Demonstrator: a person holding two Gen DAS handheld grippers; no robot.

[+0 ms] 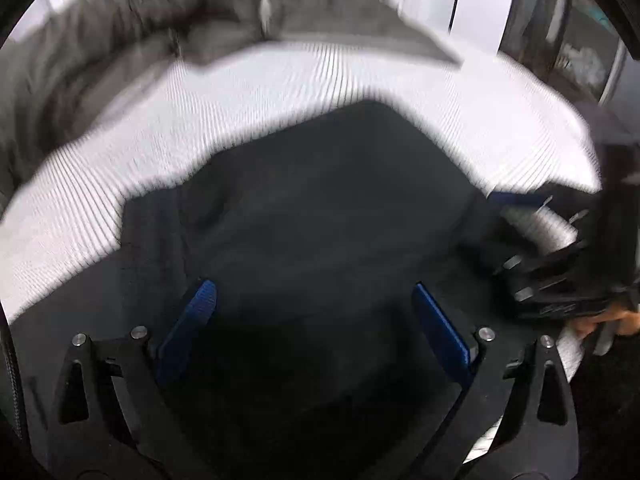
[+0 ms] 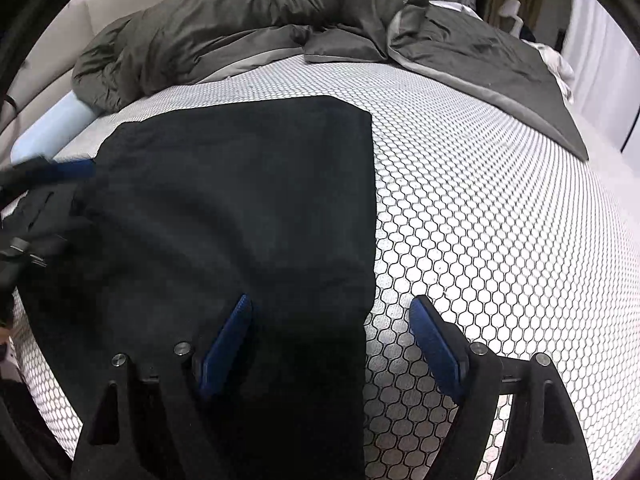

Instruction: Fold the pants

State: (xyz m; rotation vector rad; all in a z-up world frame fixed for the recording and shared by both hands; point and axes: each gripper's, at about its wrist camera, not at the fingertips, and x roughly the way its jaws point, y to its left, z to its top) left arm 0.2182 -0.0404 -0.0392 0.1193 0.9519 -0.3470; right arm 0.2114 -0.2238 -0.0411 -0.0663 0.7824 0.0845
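Note:
Black pants [image 2: 240,208] lie flat on the white honeycomb-patterned mattress [image 2: 480,208]; they also fill the lower left wrist view [image 1: 320,208], which is motion-blurred. My left gripper [image 1: 314,296] is open and empty just above the pants, blue pads apart. My right gripper [image 2: 330,312] is open and empty, straddling the pants' right edge near the front. The left gripper also shows in the right wrist view [image 2: 60,170] at the pants' left edge. The right gripper shows in the left wrist view [image 1: 532,240] at the right.
A crumpled grey-green duvet [image 2: 224,36] lies across the back of the mattress, with a dark grey blanket [image 2: 500,68] at the back right. A light blue bolster [image 2: 52,128] lies at the left edge. White curtains [image 2: 600,40] hang at the right.

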